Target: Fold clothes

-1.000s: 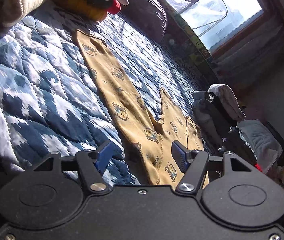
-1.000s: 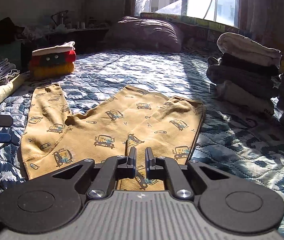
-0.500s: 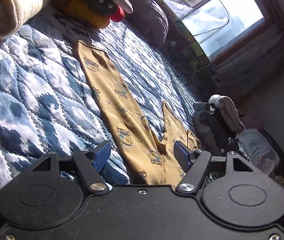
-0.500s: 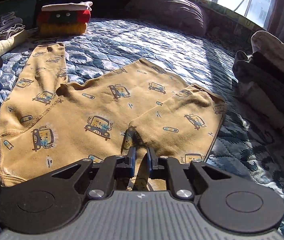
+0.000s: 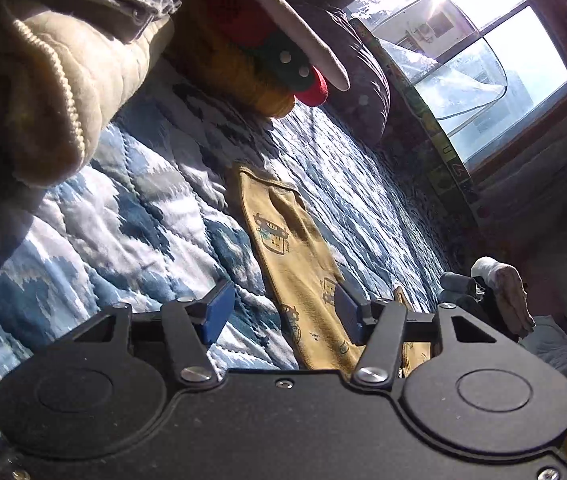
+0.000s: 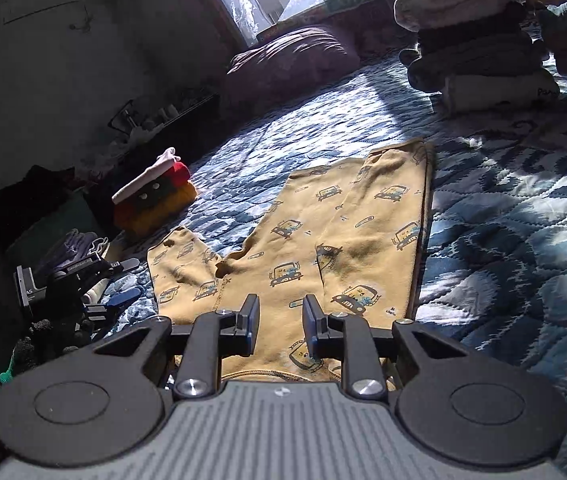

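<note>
Right now I have the yellow trousers lying flat on the blue and white quilt, printed all over with little cars, waistband end toward the window and the legs running back toward me. My right gripper hangs low over the near leg hem with its jaws parted, a clear gap between the blue pads, and nothing caught in them; yellow cloth shows through the gap. My left gripper is spread wide above the quilt beside the other leg, whose cuffed end lies out ahead on the bedding, and it grips nothing either. From the right wrist view I can see the left gripper off at the left edge of the trousers, near the leg's outer seam. A stack of folded clothes stands at the far right of the bed, well apart from the trousers. A red, green and yellow plush toy sits near the far left leg, and a purple pillow rests below the window. A cream knitted garment bulks close on the left wrist view.
</note>
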`<state>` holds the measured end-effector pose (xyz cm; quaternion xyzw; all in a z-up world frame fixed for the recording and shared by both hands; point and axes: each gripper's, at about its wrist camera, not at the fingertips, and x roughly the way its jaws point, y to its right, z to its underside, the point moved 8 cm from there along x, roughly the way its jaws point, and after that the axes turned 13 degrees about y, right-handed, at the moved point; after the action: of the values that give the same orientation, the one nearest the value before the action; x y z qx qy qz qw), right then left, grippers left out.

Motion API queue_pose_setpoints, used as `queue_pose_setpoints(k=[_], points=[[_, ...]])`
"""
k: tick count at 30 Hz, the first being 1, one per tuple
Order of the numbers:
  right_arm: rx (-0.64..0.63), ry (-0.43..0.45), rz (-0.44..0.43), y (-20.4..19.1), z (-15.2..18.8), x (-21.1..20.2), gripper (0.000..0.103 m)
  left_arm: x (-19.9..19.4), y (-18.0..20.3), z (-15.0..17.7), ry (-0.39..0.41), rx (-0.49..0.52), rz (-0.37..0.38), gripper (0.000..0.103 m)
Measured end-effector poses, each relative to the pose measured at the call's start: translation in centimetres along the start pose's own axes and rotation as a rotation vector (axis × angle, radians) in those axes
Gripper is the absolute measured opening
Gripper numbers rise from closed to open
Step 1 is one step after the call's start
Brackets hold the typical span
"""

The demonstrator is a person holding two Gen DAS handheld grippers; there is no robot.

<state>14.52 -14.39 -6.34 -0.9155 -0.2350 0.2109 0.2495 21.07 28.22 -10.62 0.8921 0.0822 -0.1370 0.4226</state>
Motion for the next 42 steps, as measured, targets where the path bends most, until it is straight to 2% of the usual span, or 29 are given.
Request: queue_pose_setpoints(k=[4, 7, 9, 12, 14, 16, 17, 21, 23, 27, 34, 39, 41, 42], points=[[0.033, -0.001, 0.020, 1.1, 1.0, -0.9, 0.026, 1.8, -0.4, -1.0, 0.015, -0.053, -0.023, 0.046], [0.039, 0.027, 0.022, 1.8, 0.2, -1.3, 0.026, 3.2, -0.1, -1.4, 0.022, -0.054, -0.045, 0.041], [0.050, 0.053, 0.020, 2.3, -0.3, -1.4, 0.026, 4.0, -0.4, -1.6, 0.029, -0.060, -0.072, 0.031], [0.082, 0.085, 0.012, 3.5, -0.7, -1.5, 0.026, 4.9, -1.1, -1.9, 0.033, -0.105, -0.097, 0.022], [0.113, 0.096, 0.009, 4.4, -0.8, -1.5, 0.026, 5.2, -1.4, -2.2, 0.031, -0.142, -0.094, 0.020], [0.161, 0.117, -0.005, 5.3, -1.3, -1.4, 0.026, 5.6, -0.8, -2.4, 0.022, -0.144, -0.077, 0.013], [0.180, 0.126, -0.013, 5.5, -1.5, -1.4, 0.026, 5.6, -0.3, -2.5, 0.022, -0.135, -0.064, 0.007], [0.276, 0.165, -0.037, 7.1, -2.4, -0.9, 0.026, 5.2, 4.0, -1.8, 0.023, -0.059, 0.039, 0.003], [0.331, 0.170, -0.042, 8.0, -2.5, -0.5, 0.026, 5.2, 7.3, -0.5, 0.008, 0.013, 0.089, 0.002], [0.418, 0.174, -0.036, 9.7, -2.5, 0.2, 0.026, 5.1, 13.1, 3.3, -0.029, 0.137, 0.173, 0.002], [0.462, 0.186, 0.003, 11.6, -2.4, 0.3, 0.030, 5.3, 21.0, 10.8, -0.128, 0.290, 0.308, 0.001], [0.453, 0.189, 0.032, 12.6, -2.2, -0.4, 0.034, 5.2, 23.9, 15.6, -0.195, 0.428, 0.345, 0.001], [0.441, 0.194, 0.039, 12.8, -2.4, -0.7, 0.034, 5.1, 23.9, 15.7, -0.200, 0.453, 0.332, 0.002], [0.431, 0.198, 0.038, 12.8, -2.5, -0.9, 0.034, 5.2, 23.2, 14.9, -0.194, 0.435, 0.311, 0.004]])
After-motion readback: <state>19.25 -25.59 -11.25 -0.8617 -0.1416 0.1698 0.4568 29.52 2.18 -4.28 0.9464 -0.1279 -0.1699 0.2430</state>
